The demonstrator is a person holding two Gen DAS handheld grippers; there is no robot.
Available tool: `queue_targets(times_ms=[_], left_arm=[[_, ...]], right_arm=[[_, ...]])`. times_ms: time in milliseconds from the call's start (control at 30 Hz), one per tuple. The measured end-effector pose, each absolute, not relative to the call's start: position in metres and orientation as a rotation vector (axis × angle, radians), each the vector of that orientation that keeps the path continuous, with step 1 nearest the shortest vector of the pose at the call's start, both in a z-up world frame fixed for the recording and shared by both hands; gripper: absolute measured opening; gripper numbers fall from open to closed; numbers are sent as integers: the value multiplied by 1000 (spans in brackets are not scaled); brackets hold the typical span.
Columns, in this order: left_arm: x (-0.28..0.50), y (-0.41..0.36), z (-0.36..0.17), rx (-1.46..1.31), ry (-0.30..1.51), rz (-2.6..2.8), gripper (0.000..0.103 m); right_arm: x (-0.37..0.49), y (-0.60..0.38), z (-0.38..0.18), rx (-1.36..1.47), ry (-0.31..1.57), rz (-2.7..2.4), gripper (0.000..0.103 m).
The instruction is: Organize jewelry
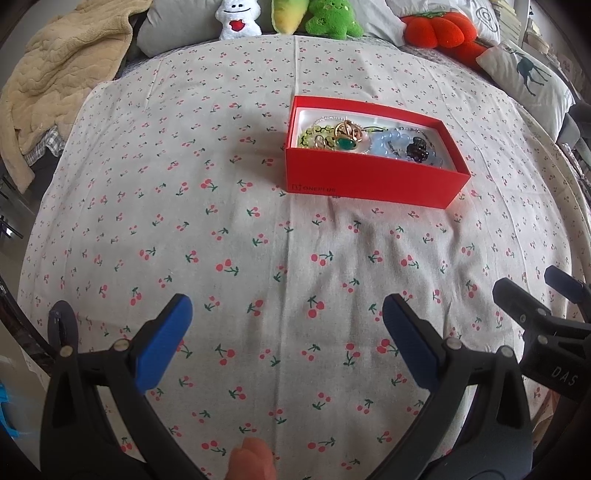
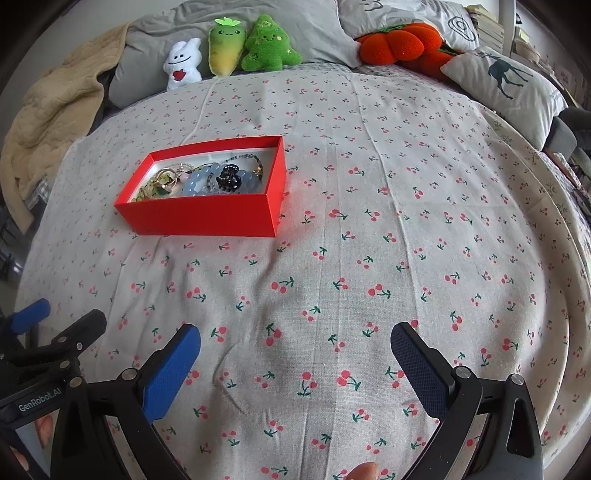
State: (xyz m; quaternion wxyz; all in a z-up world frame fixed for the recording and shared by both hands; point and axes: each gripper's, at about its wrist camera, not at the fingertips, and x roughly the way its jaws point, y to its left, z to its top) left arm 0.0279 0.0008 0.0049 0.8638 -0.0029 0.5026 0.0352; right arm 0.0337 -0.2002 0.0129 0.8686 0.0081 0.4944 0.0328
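Two grippers hover low over the bed, and you hold nothing in either. Your left gripper (image 1: 288, 325) has its blue-padded fingers (image 1: 164, 341) spread wide, with only bare sheet between them. Your right gripper (image 2: 295, 352) stands just as wide, and it too frames only cloth. In the left wrist view the right gripper shows at the lower right edge, close beside the left one.

Ahead of you, on the cherry-print sheet (image 1: 258, 240), sits the red box (image 1: 369, 177), open at the top, well apart from both grippers. It lies ahead and to the right of your left gripper, and ahead and to the left of your right one. Inside it you have a heap of jewelry: a green-stone ring (image 1: 345, 143) with gold bands by it, a pale blue bead bracelet (image 2: 201, 184), a black hair claw (image 2: 227, 179) and a dark beaded strand (image 2: 247, 158) toward the far wall.

Beyond the box, at the head of the bed, plush toys (image 2: 236, 46) lean against grey pillows (image 2: 314, 29), and a beige blanket (image 1: 55, 74) lies bunched at the left.
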Motion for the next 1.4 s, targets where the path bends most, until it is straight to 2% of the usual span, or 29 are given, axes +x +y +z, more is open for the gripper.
queue_targets(times_ms=[1400], left_arm=[[29, -5, 2, 40, 1078, 70, 102]], right_arm=[[36, -204, 5, 39, 1076, 63, 103]])
